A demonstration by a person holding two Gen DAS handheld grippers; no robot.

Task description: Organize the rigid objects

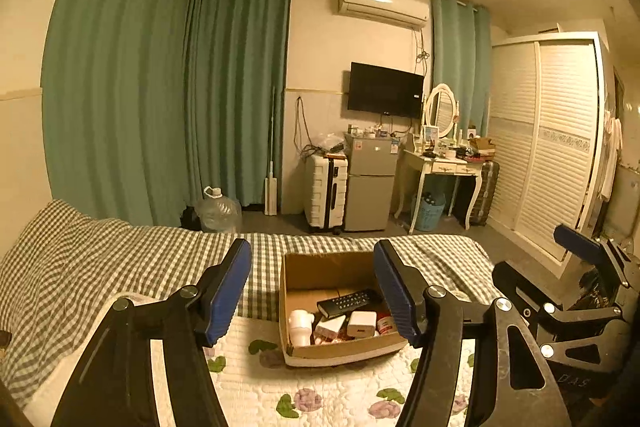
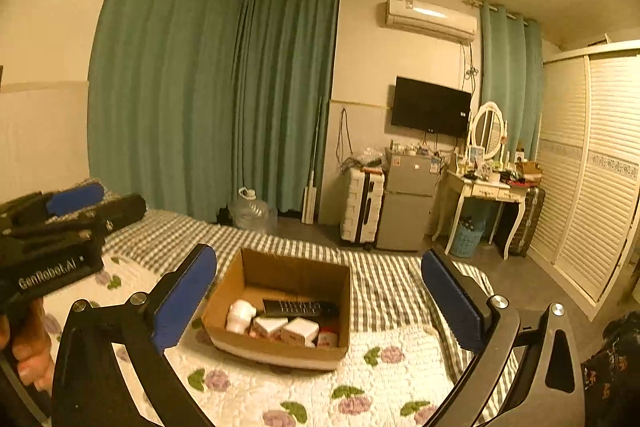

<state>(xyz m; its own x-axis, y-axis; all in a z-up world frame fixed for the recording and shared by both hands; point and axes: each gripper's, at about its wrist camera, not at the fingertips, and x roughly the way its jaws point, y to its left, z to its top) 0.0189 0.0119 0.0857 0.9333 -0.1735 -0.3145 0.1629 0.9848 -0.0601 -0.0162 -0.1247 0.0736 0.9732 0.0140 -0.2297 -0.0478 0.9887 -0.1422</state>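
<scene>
An open cardboard box point(image 1: 328, 351) point(image 2: 228, 323) sits on the bed. Inside lie a black remote control point(image 1: 348, 302) point(image 2: 298, 307), a white bottle point(image 1: 300, 327) point(image 2: 240, 315), white chargers point(image 1: 362, 323) point(image 2: 300, 331) and a small red-labelled item point(image 1: 385, 325) point(image 2: 328, 338). My left gripper point(image 1: 312, 291) is open and empty, held above the box's near side. My right gripper point(image 2: 320, 303) is open and empty, also over the box. The right gripper shows at the right of the left wrist view point(image 1: 580, 291); the left one shows at the left of the right wrist view point(image 2: 60, 227).
The bed has a floral quilt point(image 1: 320, 395) point(image 2: 380, 379) and a checked sheet point(image 1: 100, 259) point(image 2: 384, 287). Beyond the bed stand a water jug point(image 1: 218, 211), a white suitcase point(image 1: 326, 193), a small fridge point(image 1: 370, 183), a dressing table point(image 1: 444, 167) and a wardrobe point(image 1: 548, 143).
</scene>
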